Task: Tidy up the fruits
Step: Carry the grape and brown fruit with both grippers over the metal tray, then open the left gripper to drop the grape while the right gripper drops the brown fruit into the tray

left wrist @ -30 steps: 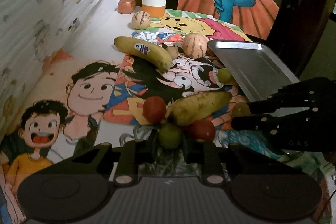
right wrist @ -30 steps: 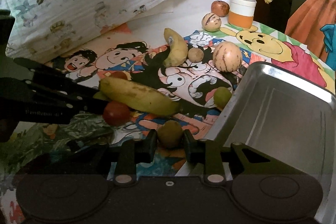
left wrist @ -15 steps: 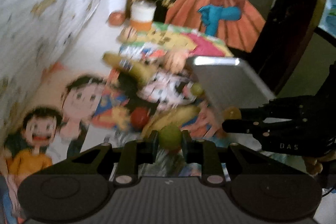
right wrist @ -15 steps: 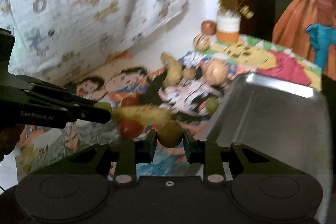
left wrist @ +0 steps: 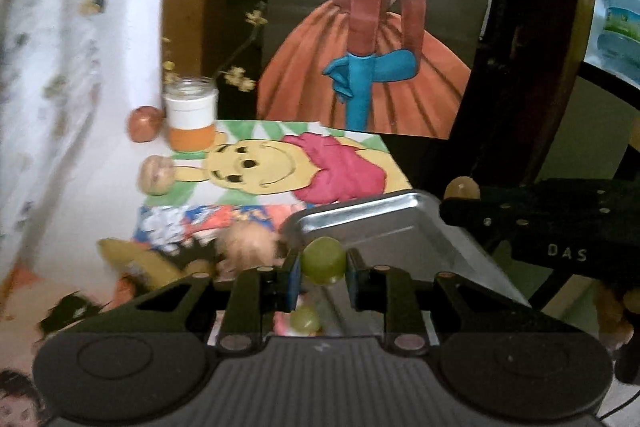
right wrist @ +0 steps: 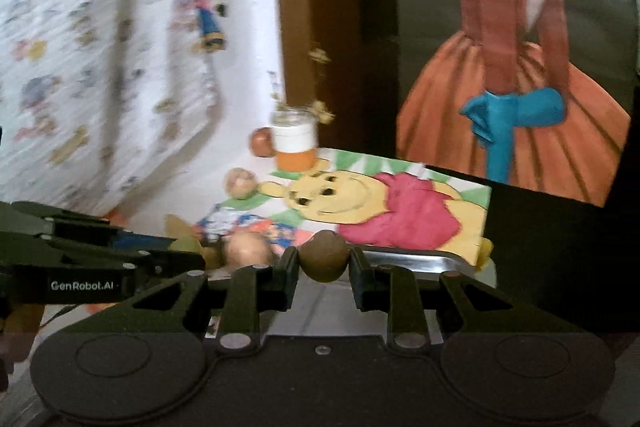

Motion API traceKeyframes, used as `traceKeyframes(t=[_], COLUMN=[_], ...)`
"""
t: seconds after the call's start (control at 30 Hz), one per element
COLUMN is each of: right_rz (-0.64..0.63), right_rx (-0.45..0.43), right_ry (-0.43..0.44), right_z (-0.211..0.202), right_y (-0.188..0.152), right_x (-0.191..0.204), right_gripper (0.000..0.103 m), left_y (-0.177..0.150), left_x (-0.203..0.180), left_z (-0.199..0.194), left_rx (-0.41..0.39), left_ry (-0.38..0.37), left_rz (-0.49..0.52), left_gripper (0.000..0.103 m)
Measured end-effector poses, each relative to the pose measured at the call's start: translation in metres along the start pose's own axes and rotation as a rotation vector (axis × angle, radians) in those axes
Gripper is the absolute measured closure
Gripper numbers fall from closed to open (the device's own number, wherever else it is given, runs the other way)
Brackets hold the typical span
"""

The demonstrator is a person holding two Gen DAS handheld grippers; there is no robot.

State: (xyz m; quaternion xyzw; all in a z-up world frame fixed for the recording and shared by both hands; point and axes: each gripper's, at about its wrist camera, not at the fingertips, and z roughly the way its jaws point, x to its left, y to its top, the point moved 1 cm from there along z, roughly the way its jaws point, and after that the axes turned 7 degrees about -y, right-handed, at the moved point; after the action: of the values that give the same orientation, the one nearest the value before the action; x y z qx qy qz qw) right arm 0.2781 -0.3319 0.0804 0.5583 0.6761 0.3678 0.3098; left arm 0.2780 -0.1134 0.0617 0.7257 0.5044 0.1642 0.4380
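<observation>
My left gripper [left wrist: 323, 263] is shut on a small green fruit [left wrist: 322, 259], held above the near-left edge of the metal tray [left wrist: 384, 223]. My right gripper [right wrist: 323, 263] is shut on a small brown-green fruit [right wrist: 323, 255], held over the same tray [right wrist: 404, 259]; it also shows from the side in the left wrist view, where the right gripper [left wrist: 460, 195] has its fruit [left wrist: 462, 187] at the tips. A second green fruit [left wrist: 305, 321] lies below, between the left fingers. A banana [left wrist: 140, 259] and a tan striped fruit [left wrist: 250, 243] lie blurred on the cartoon cloth.
At the back stand a white and orange jar [left wrist: 192, 119] with a twig, a reddish fruit [left wrist: 145, 123] and a tan fruit [left wrist: 157, 174]. A painted dress picture [left wrist: 368, 67] leans behind. A patterned cloth [right wrist: 100, 47] hangs on the left. The left gripper's body [right wrist: 88, 267] crosses the right view.
Both grippers have risen with their fruits and moved towards the tray. The bananas and red fruits on the cloth have dropped out of view or towards the bottom edge.
</observation>
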Motion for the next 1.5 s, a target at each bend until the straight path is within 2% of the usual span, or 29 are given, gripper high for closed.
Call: traceKeyframes(t=[0.2, 0.43, 0.63, 1.0, 1.13, 1.3, 1.37, 1.47, 1.5], right_rz=[0.028, 0.036, 0.032, 0.045, 0.053, 0.056, 0.058, 0.062, 0.064], right_rx=[0.091, 0.158, 0.185, 0.174, 0.160, 0.126, 0.109, 0.081, 0.072], right_ry=[-0.038, -0.063, -0.060, -0.056, -0.066, -0.075, -0.078, -0.082, -0.083], right_z=[0.046, 0.070, 0.077, 0.073, 0.061, 0.037, 0.024, 0.007, 0.001], right_y=[-0.016, -0.037, -0.045, -0.046, -0.045, -0.041, -0.039, -0.039, -0.039], right_x=[-0.022, -0.036, -0.040, -0.040, -0.039, -0.037, -0.034, -0.030, -0.028], right_gripper=[0.074, 0.074, 0.074, 0.071, 0.064, 0.052, 0.045, 0.035, 0.033], left_y=[-0.003, -0.015, -0.022, -0.020, -0.019, -0.016, -0.015, -0.014, -0.014], left_x=[0.001, 0.002, 0.002, 0.002, 0.003, 0.004, 0.003, 0.002, 0.003], left_z=[0.056, 0.099, 0.112, 0.111, 0.102, 0.084, 0.073, 0.052, 0.045], left_rx=[0.060, 0.132, 0.155, 0.158, 0.136, 0.110, 0.088, 0.045, 0.033], left_ry=[-0.050, -0.075, -0.084, -0.076, -0.069, -0.058, -0.049, -0.020, -0.009], left_rz=[0.010, 0.021, 0.033, 0.018, 0.001, -0.035, -0.049, -0.078, -0.085], left_gripper=[0.077, 0.077, 0.077, 0.076, 0.075, 0.061, 0.042, 0.024, 0.021])
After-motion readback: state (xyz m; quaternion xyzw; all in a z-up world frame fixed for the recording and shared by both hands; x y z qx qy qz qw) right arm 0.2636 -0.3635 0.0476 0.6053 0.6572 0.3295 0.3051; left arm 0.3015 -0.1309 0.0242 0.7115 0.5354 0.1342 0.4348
